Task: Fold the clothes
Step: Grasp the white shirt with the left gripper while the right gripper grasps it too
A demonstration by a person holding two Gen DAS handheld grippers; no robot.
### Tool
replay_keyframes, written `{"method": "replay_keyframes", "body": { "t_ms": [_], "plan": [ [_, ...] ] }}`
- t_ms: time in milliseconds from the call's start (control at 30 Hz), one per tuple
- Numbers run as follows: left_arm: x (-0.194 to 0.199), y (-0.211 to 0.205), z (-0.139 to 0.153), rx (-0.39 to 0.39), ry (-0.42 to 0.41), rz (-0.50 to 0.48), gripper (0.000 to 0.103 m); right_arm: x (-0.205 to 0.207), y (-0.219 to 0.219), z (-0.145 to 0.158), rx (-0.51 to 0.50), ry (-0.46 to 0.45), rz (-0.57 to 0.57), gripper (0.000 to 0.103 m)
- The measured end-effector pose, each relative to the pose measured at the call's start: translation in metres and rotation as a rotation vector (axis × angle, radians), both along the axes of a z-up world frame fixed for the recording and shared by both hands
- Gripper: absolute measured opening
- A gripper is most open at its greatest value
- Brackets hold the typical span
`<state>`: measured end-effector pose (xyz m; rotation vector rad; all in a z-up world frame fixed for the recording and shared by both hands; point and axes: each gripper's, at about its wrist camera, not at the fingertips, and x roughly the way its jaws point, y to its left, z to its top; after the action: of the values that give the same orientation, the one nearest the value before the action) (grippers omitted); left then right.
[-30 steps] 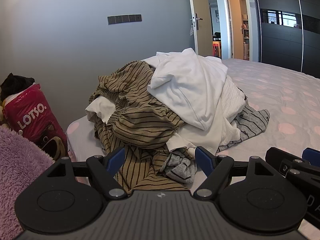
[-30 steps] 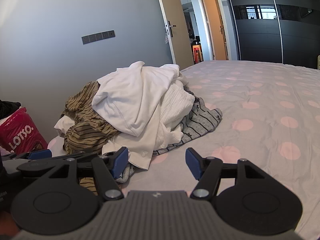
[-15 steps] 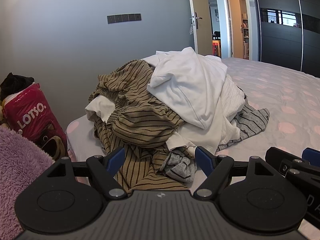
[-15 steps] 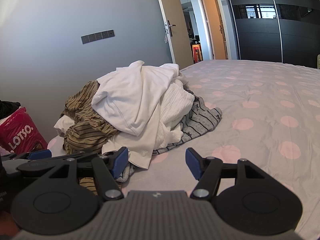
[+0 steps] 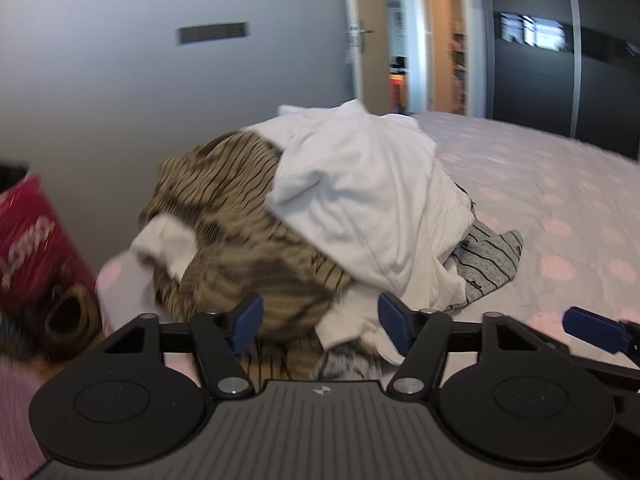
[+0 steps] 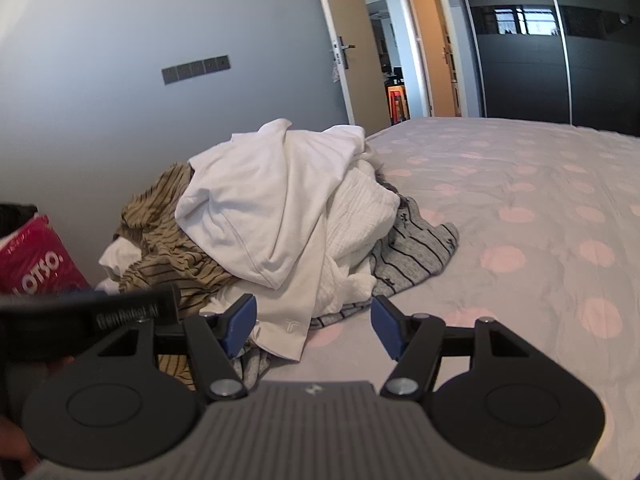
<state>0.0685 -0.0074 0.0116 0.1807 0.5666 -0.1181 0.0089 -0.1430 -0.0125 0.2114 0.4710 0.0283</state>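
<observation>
While both tools hang short of the laundry w/ nothing between their blue pads, the left gripper has its jaws spread wide over the near edge of the clothes pile, and the right gripper is likewise spread, empty, just right of it. That pile sits on the near-left part of the bed, close to the wall. On top lies a white shirt, draped loose; under it to the left is a brown striped garment, and at the right a grey striped piece lies flat on the sheet. All look light, soft and floppy, prob. tangled, so one layer may drag others. Best hold, judging from here: the white shirt's near hem, free at the pile's near edge.
</observation>
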Motion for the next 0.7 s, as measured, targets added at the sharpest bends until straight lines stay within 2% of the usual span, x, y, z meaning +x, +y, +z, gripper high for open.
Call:
{"method": "replay_keyframes", "body": {
  "t_ms": [133, 233, 500, 633, 667, 700],
  "plan": [
    [0.034, -0.002, 0.003, 0.049, 0.071, -0.122, 0.055, 0.026, 0.009, -0.011, -0.012, 0.014, 0.028, 0.066],
    [0.057, -0.002, 0.007, 0.099, 0.078, -0.190, 0.055, 0.047, 0.018, -0.021, -0.032, 0.025, 0.053, 0.066],
    [0.128, 0.006, 0.004, 0.171, 0.085, -0.245, 0.053, 0.108, 0.043, -0.038, -0.075, 0.045, 0.106, 0.065],
    [0.149, 0.009, -0.001, 0.115, 0.116, -0.244, 0.035, 0.133, 0.054, -0.044, -0.106, 0.045, 0.113, 0.064],
    [0.152, 0.009, -0.002, 0.103, 0.116, -0.242, 0.031, 0.137, 0.055, -0.045, -0.115, 0.042, 0.111, 0.058],
    [0.154, 0.009, -0.003, 0.091, 0.116, -0.239, 0.028, 0.141, 0.057, -0.045, -0.122, 0.039, 0.108, 0.046]
  ]
}}
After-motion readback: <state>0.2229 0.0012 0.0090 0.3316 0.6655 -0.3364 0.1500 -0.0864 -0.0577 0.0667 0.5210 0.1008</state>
